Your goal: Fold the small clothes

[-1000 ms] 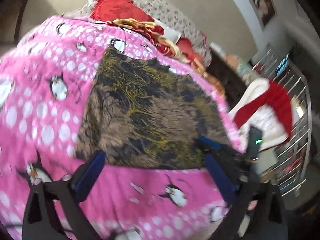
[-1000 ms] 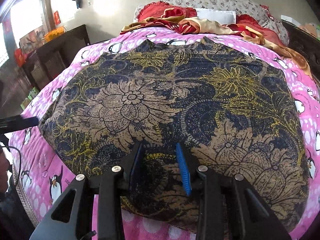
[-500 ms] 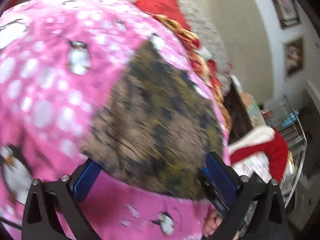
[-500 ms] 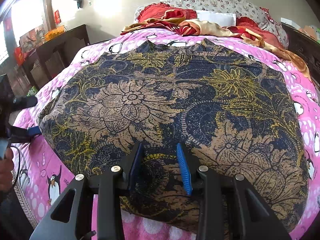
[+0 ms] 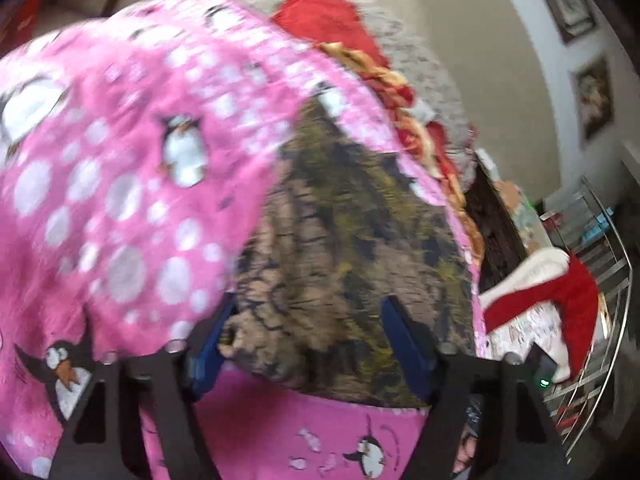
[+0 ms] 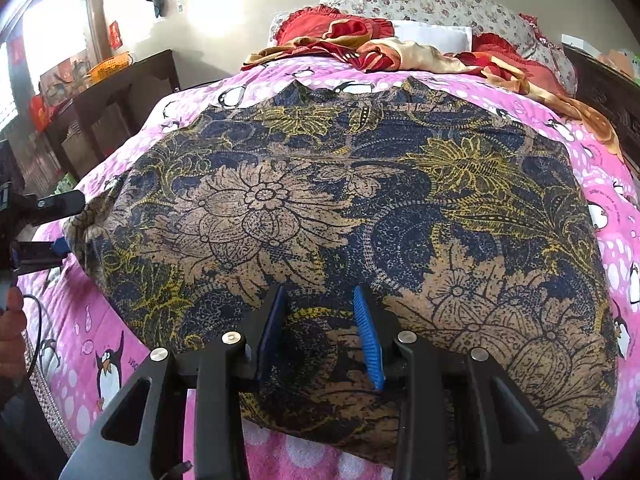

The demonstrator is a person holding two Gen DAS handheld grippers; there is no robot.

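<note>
Garment [image 6: 340, 208]: navy ground, tan and mustard-yellow floral print, batik-like. Blanket [image 6: 100, 332]: pink, white dots, black-and-white penguins with orange beaks. Pillow [image 6: 432, 4]: white with small reddish flowers. Bundled cloth [image 6: 360, 46]: red and gold. Gripper pads [image 6: 366, 336]: blue, on black frames. Basket [image 6: 110, 66]: orange.
</note>
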